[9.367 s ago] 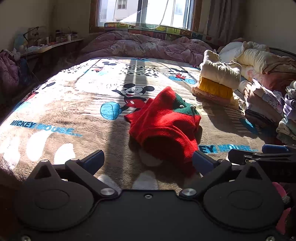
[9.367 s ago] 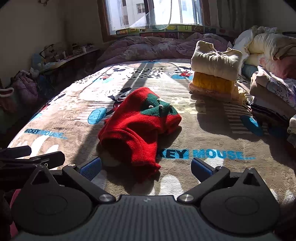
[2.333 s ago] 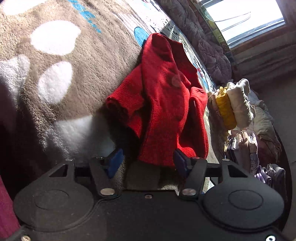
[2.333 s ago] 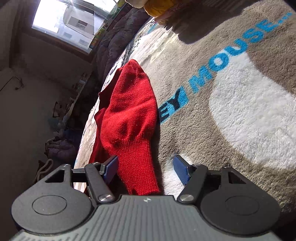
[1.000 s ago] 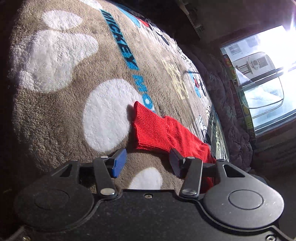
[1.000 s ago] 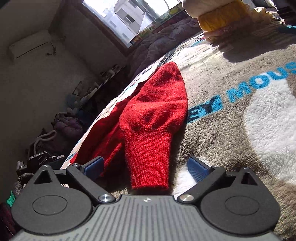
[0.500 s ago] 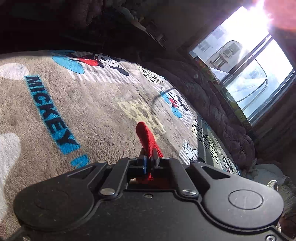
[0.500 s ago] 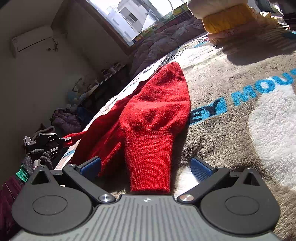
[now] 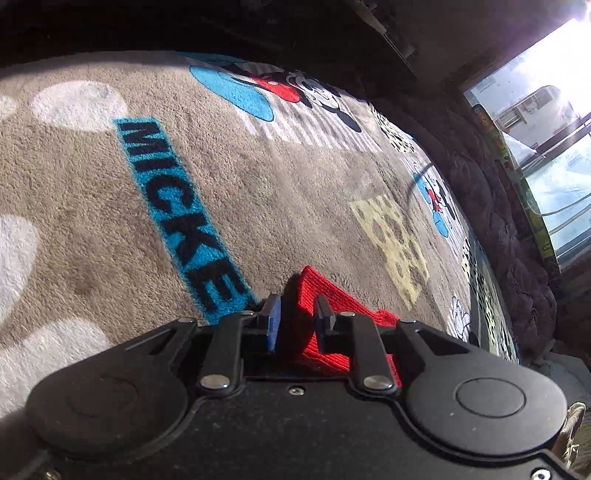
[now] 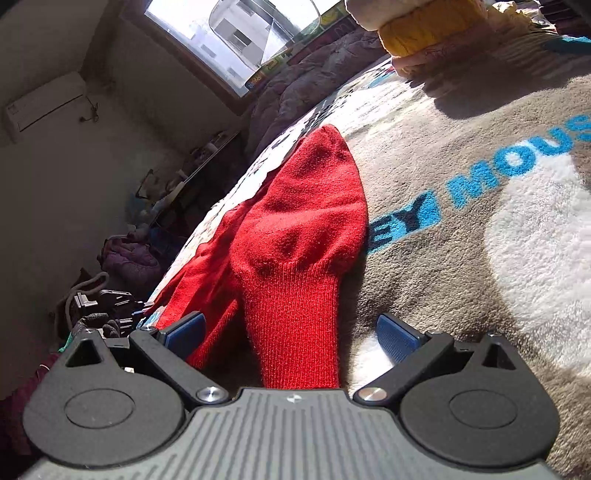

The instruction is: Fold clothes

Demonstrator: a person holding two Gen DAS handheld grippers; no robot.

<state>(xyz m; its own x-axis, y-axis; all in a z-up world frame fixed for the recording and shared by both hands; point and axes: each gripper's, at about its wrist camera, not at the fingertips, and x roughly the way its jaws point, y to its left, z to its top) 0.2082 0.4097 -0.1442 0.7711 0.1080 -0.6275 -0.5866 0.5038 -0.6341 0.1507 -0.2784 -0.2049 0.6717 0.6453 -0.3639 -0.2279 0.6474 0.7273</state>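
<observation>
Red sweater spread on the Mickey Mouse blanket, one cuff at each gripper.

The red sweater (image 10: 295,221) lay on the Mickey Mouse blanket (image 10: 480,240), its near sleeve cuff (image 10: 295,325) running between the wide-apart fingers of the right gripper (image 10: 291,330), which was released and had just been narrowing slightly, pads clear of the knit. Beyond the sweater, a folded stack of clothes (image 10: 432,22) sat on the blanket. In the left wrist view, the left gripper (image 9: 295,314) had just been opening from a clench; its blue pad (image 9: 274,325) stood off the other red cuff (image 9: 314,295) between its fingers, so it looked released.
</observation>
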